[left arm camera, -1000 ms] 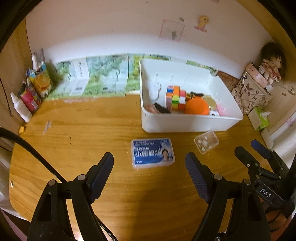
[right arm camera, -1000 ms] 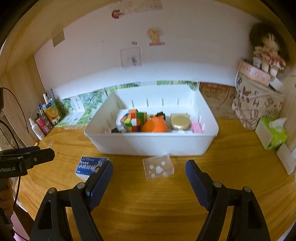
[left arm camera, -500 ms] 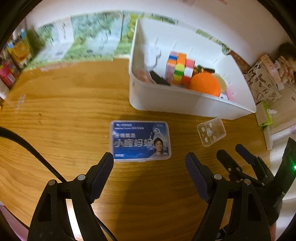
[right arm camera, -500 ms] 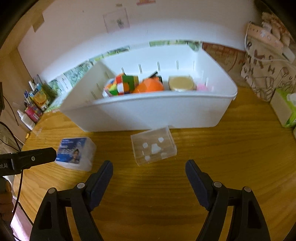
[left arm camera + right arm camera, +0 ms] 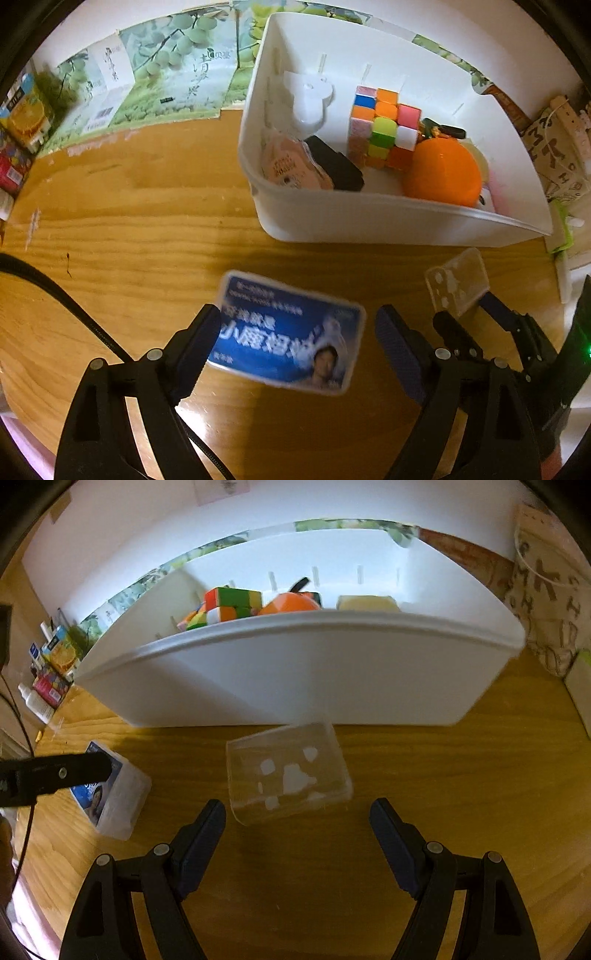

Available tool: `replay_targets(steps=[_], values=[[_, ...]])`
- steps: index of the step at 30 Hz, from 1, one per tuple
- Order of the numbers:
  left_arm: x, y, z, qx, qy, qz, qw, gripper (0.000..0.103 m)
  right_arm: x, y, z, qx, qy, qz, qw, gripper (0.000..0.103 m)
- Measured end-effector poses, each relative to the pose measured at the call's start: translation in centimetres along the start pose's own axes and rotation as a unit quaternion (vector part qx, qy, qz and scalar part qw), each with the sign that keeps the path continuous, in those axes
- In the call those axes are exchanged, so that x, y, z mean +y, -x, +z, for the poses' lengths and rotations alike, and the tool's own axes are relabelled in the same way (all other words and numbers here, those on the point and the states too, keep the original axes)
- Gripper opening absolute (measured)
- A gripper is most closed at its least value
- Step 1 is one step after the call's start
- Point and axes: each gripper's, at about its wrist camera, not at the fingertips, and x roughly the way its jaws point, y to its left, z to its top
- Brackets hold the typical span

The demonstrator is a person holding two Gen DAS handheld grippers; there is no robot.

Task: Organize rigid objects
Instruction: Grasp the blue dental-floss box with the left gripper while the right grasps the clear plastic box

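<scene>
Blue-label box (image 5: 286,332) lies flat on the wooden desk (image 5: 129,229), between the left gripper (image 5: 297,341) fingers; jaws opening, left pad at its edge, right pad clear. Label: white Chinese characters and a portrait, too blurred to read. Right gripper (image 5: 297,829) jaws apart, clear plastic case (image 5: 288,771) just ahead, not touched. White bin (image 5: 295,675) holds a puzzle cube (image 5: 384,129) and an orange ball (image 5: 441,175); the rest is half hidden.
</scene>
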Motion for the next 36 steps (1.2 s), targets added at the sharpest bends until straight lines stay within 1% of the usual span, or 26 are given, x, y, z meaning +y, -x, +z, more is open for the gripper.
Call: replay_targets(steps=[4, 7, 10, 14, 22, 23, 25, 26, 30, 33, 36], values=[[-0.1, -0.3, 0.6, -0.003, -0.006, 0.021, 0.9998, 0.088, 1.2, -0.6, 0.1, -0.004, 0.043, -0.013, 0.999, 0.081], [0.4, -0.8, 0.8, 0.009, 0.001, 0.027, 0.9996, 0.088, 2.0, -1.0, 0.2, -0.008, 0.072, -0.022, 0.997, 0.081], [1.3, -1.3, 0.9, 0.026, 0.020, 0.013, 0.9994, 0.088, 2.4, -1.2, 0.3, -0.013, 0.087, -0.027, 0.996, 0.081], [2.3, -1.6, 0.7, 0.035, 0.039, -0.003, 0.9986, 0.089, 2.7, -1.2, 0.4, -0.018, 0.093, -0.028, 0.995, 0.081], [2.3, -2.1, 0.7, 0.055, 0.031, -0.010, 0.9979, 0.092, 3.1, -1.4, 0.5, -0.026, 0.094, -0.027, 0.995, 0.081], [2.3, -2.1, 0.7, 0.056, 0.031, -0.011, 0.9979, 0.093, 3.0, -1.3, 0.5, -0.027, 0.094, -0.027, 0.995, 0.080], [2.2, -2.4, 0.8, 0.060, 0.031, -0.012, 0.9977, 0.094, 2.7, -1.0, 0.4, -0.029, 0.093, -0.028, 0.995, 0.074], [2.1, -2.6, 0.7, 0.063, 0.029, -0.012, 0.9975, 0.094, 2.7, -1.0, 0.4, -0.030, 0.092, -0.028, 0.995, 0.073], [1.7, -3.3, 0.7, 0.068, 0.029, -0.014, 0.9972, 0.096, 2.3, -0.5, 0.2, -0.032, 0.092, -0.028, 0.995, 0.061], [1.9, -3.7, 0.9, 0.077, 0.030, -0.014, 0.9965, 0.096, 2.3, -0.4, 0.1, -0.027, 0.096, -0.026, 0.995, 0.061], [1.6, -4.4, 1.0, 0.089, 0.021, -0.001, 0.9958, 0.096, 2.4, -0.3, 0.2, -0.019, 0.097, -0.026, 0.995, 0.061]])
